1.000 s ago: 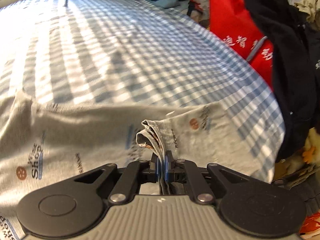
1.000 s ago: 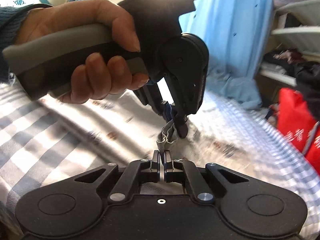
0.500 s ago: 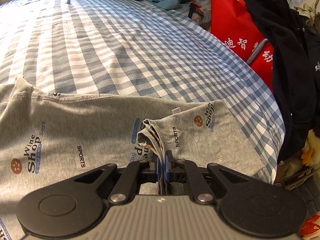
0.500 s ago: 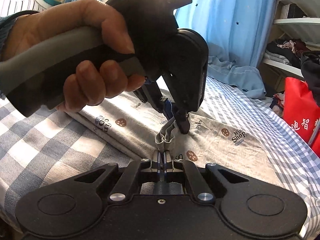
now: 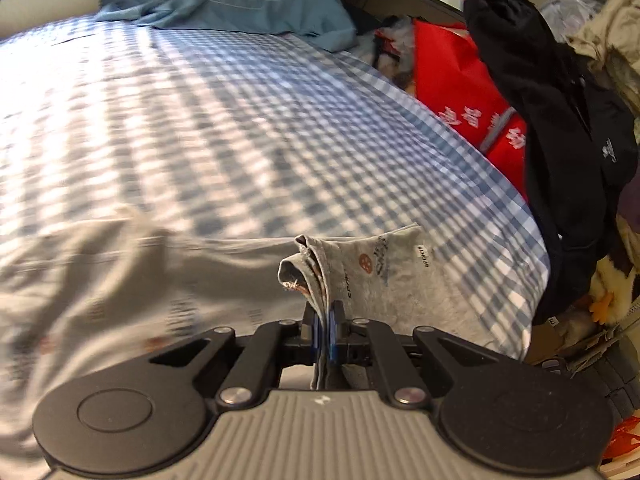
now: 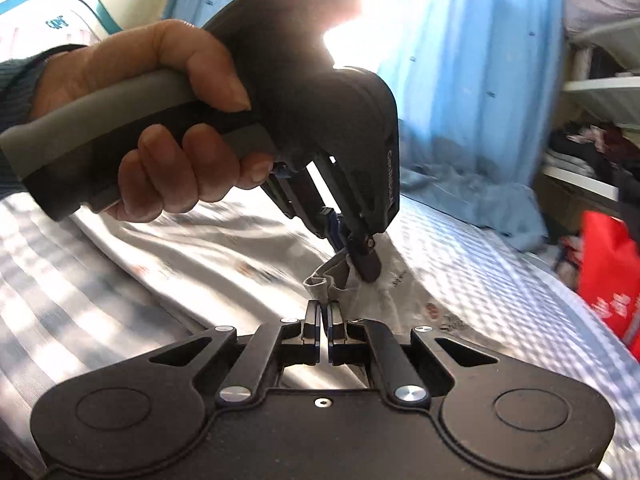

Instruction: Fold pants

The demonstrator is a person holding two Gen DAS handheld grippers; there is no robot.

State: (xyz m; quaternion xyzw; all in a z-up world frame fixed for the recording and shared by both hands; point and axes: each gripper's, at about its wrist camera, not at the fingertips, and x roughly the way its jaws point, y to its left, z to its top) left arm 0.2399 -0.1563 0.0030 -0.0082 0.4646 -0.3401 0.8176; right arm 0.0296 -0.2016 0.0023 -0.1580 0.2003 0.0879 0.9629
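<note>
The grey printed pants [image 5: 132, 280] lie spread across the bed [image 5: 224, 128], which wears a blue-and-white checked sheet; the picture is blurred, so the print on the cloth is mostly unreadable. The left gripper [image 5: 325, 320] has its jaws clenched on a bunched, several-layered fold of the pants, raised a little above the sheet, with the cloth passing between the blue pads and hanging out behind them. In the right wrist view a hand [image 6: 160, 132] grasps the grey handle of that gripper, tilted down toward the bed. The right gripper [image 6: 323, 320] sits just beside it, jaws drawn nearly together; a thin edge of the same raised fold appears to be pinched between them, though the cloth there is hard to make out. At the far end of the bed lies a crumpled light blue cloth [image 5: 240, 0]. Beyond the bed's right edge stand a red bag [image 5: 460, 92] with white characters and a hanging black garment [image 5: 560, 140].
</note>
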